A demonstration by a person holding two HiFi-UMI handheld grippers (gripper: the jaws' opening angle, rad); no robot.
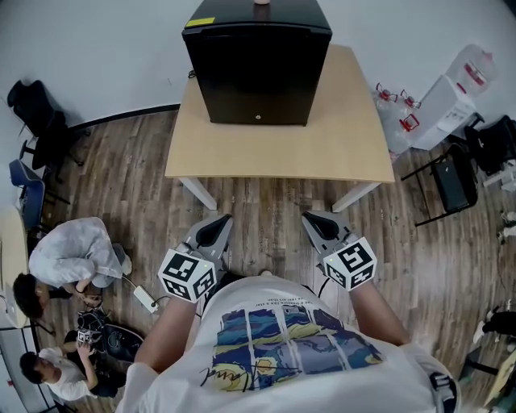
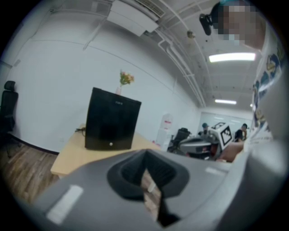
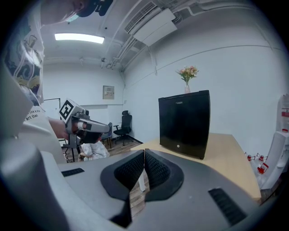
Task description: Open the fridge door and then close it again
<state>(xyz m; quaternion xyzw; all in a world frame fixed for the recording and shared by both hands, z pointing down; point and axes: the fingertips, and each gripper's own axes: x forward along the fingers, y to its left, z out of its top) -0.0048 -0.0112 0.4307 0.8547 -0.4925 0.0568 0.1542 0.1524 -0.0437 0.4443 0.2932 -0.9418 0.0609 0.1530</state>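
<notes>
Black fridge (image 1: 256, 68) on the far half of the pale wooden desk (image 1: 355, 137), well apart from both tools. Door (image 1: 256, 93) shut flush, so nothing of the inside on show. On top of the fridge, a slim vase (image 3: 187, 88) holding pink and yellow flowers (image 3: 188, 72). Right of the desk, by the wall, a large clear bottle (image 1: 474, 66), fill level impossible to tell.

Fridge upright, long axis vertical, a little taller than wide in the two gripper views. Door face turned toward the near edge of the desk and the person.

Glossy, dark, plain front. Small round silver lock (image 1: 258, 118) low at the middle of the door, faint brand mark (image 3: 179, 103) near its top edge. Yellow sticker (image 1: 200, 22) on the top panel, at the far left corner.

Left tool (image 1: 214, 231) on the near side, over the wooden floor (image 1: 266, 202), short of the desk's near edge, aimed toward the fridge. Jaws pressed together, nothing between them. Right tool (image 1: 319, 227) to its right, level with it, likewise aimed at the far side. Ribbed pads (image 3: 156, 170) meeting at the tips, only a thin slit lower down, empty.
</notes>
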